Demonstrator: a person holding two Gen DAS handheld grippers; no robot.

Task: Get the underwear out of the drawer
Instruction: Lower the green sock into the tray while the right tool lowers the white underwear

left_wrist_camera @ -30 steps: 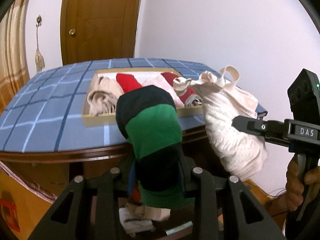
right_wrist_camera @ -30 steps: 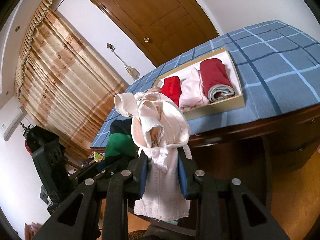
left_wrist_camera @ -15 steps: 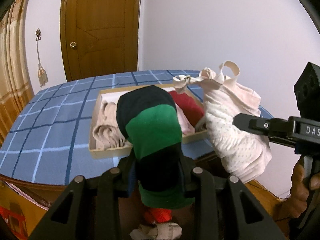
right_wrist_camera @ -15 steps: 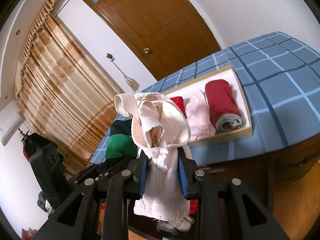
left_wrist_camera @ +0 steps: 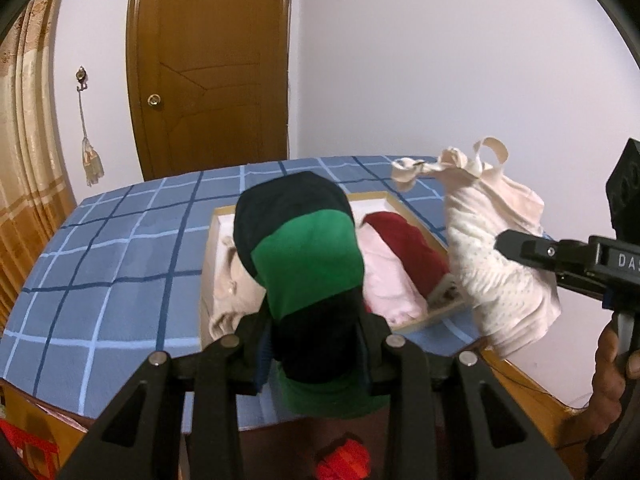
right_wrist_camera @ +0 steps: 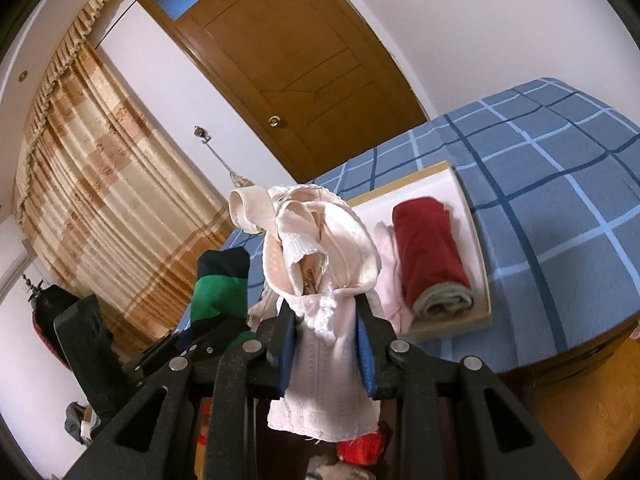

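Between the left tool's (left_wrist_camera: 316, 344) fingers sits a clenched green-and-black folded pair of underwear (left_wrist_camera: 308, 264), raised above the tray (left_wrist_camera: 416, 322) on the blue checked table (left_wrist_camera: 112, 264). Right tool (right_wrist_camera: 326, 344) grips a cream lacy bra (right_wrist_camera: 320, 256), bunched and drooping below.

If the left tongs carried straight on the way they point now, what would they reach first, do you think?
Probably the shallow wooden tray on the blue checked cloth, about where its beige folded garment lies; the green-and-black garment clamped in the left tongs hides the exact line.
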